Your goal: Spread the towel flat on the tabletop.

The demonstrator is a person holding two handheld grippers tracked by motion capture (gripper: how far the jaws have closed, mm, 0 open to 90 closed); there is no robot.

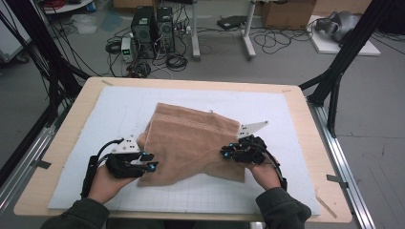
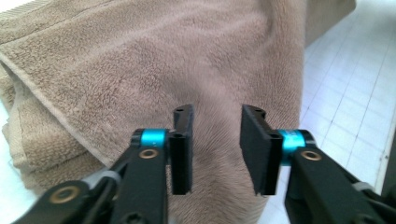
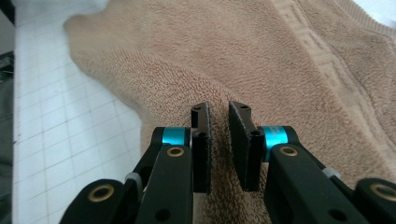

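A tan towel point(image 1: 191, 138) lies folded and rumpled on the white gridded mat point(image 1: 119, 109) in the high view. My left gripper point(image 1: 150, 162) is at the towel's near left corner. In the left gripper view its jaws point(image 2: 217, 112) stand open just above the towel point(image 2: 140, 60), with nothing pinched between the pads. My right gripper point(image 1: 225, 152) is at the towel's near right side. In the right gripper view its jaws point(image 3: 220, 108) are nearly together on a raised ridge of the towel point(image 3: 261, 51), which fills the narrow gap between them.
The mat covers most of a light wooden table point(image 1: 71, 119). Black frame posts point(image 1: 334, 81) stand at the right and left edges. Computer towers point(image 1: 153, 31) and cables sit on the floor beyond the far edge.
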